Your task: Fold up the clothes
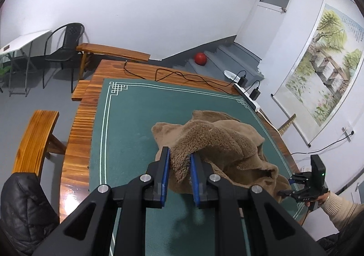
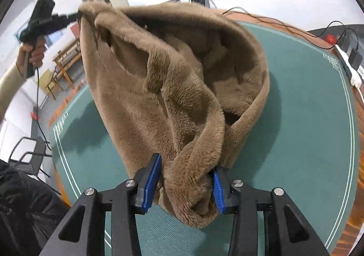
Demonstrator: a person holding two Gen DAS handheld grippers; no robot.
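Our left tool and right tool each pinch the brown fleece garment, lifted partly above the green-matted table.

Your garment is uniform light brown fleece, with no print. You see it against a dark green mat edged by a double pale line and a white fret motif at each corner. Your left gripper and right gripper are black with blue finger pads and silver pivot bolts. The table around the mat is glossy orange-brown striped wood. A red ball sits on grey steps.
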